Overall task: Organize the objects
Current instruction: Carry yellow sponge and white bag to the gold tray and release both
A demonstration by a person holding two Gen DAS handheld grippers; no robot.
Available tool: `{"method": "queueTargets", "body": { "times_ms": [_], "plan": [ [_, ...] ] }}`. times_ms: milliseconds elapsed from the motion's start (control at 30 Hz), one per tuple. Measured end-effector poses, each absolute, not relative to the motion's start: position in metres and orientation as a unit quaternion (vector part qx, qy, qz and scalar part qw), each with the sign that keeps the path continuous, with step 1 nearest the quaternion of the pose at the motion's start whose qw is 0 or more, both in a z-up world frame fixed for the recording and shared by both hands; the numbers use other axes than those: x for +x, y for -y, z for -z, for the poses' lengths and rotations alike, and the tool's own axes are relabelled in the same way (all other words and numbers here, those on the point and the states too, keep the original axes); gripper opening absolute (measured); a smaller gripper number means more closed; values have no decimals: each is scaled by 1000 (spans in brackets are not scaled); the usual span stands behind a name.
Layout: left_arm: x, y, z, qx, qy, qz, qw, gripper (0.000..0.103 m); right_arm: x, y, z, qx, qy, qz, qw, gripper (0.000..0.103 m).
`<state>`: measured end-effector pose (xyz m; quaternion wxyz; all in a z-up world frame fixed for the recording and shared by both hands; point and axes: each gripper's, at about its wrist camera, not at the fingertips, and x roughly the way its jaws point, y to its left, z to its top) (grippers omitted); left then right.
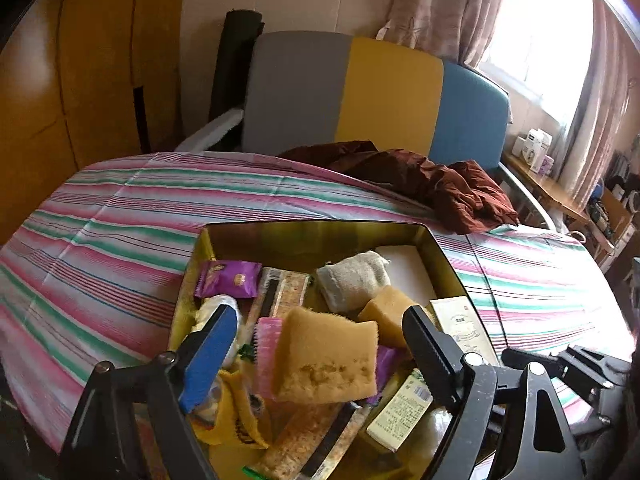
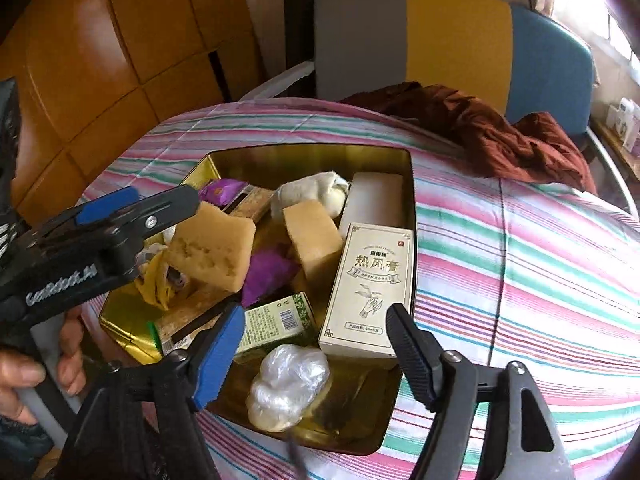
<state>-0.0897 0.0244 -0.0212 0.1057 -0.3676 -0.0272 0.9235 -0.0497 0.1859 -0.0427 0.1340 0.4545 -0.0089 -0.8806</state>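
Right wrist view: left gripper (image 2: 192, 216) w/ jaws apart around sponge (image 2: 212, 252) over tin's (image 2: 308, 156) left edge, right gripper (image 2: 316, 348) apart, empty, near front edge; prob. mid-placement, next needs clean withdrawal.

The left hand-held gripper (image 1: 318, 344) has its fingers spread wide, one tipped with a blue pad (image 1: 204, 360), the other black. From the right wrist view it reaches in from the left, pointing rightward, gripped by a bare hand (image 2: 36, 364) curled round its grey handle. The right hand-held gripper (image 2: 316, 344) also has its fingers parted, angled downward, with nothing pinched between them.
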Motion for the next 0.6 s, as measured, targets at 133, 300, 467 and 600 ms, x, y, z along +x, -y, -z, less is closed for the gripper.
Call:
{"method": "queueTargets", "body": {
  "times_ms": [133, 300, 467, 600],
  "plan": [
    [-74, -21, 15, -353, 16, -931, 90, 92, -46, -180, 40, 441, 4, 889, 119, 77],
    [-49, -14, 4, -333, 7, -941, 66, 102, -36, -175, 32, 415, -10, 905, 92, 78],
    [-27, -6, -1, -325, 4, -945, 47, 103, -23, -175, 27, 386, -16, 920, 59, 80],
    [-12, -6, -1, -325, -2, -945, 40, 103, -13, -176, 25, 368, -21, 929, 37, 81]
  ]
}}
